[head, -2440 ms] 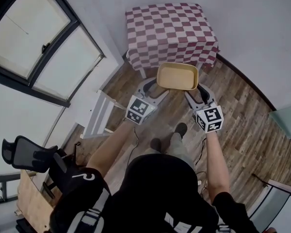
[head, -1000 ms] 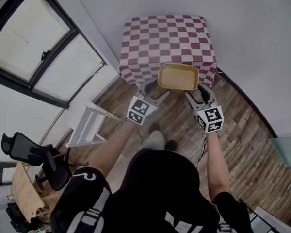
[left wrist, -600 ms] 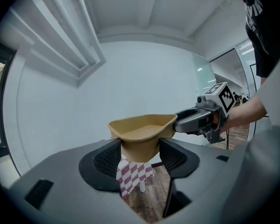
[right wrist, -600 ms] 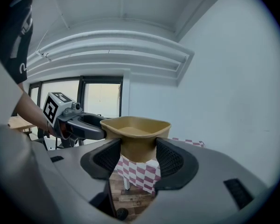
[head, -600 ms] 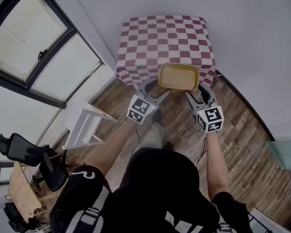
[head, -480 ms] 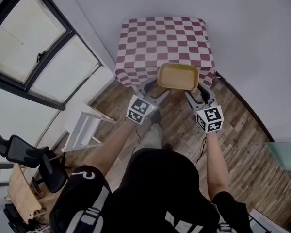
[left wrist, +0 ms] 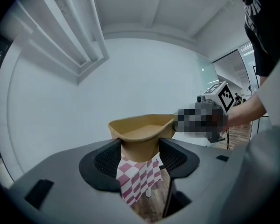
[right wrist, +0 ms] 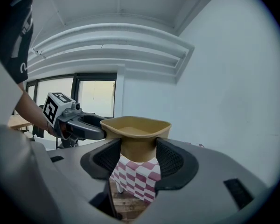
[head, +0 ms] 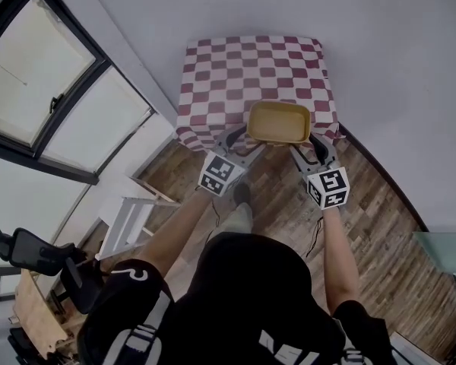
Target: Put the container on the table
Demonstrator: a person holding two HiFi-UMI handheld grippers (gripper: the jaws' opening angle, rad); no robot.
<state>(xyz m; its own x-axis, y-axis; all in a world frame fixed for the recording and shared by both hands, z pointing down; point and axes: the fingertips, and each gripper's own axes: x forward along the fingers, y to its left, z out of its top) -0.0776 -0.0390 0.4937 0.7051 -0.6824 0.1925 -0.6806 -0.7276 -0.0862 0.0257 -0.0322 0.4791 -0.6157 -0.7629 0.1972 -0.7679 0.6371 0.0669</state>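
A tan rectangular container [head: 278,122] hangs in the air over the near edge of the table with the red-and-white checked cloth [head: 251,71]. My left gripper [head: 243,138] is shut on the container's near left corner [left wrist: 139,147]. My right gripper [head: 305,143] is shut on its near right corner [right wrist: 137,147]. In both gripper views the container's inside looks empty, and the checked cloth [left wrist: 137,181] [right wrist: 135,178] shows below it.
The table stands against a plain grey wall [head: 380,67]. A large window [head: 45,90] is at the left. A white step stool [head: 133,215] and a black office chair [head: 38,253] stand on the wooden floor [head: 365,196] behind me at the left.
I have walked towards the table with the container held in both grippers. The container now hangs over the table's near edge instead of over the floor.
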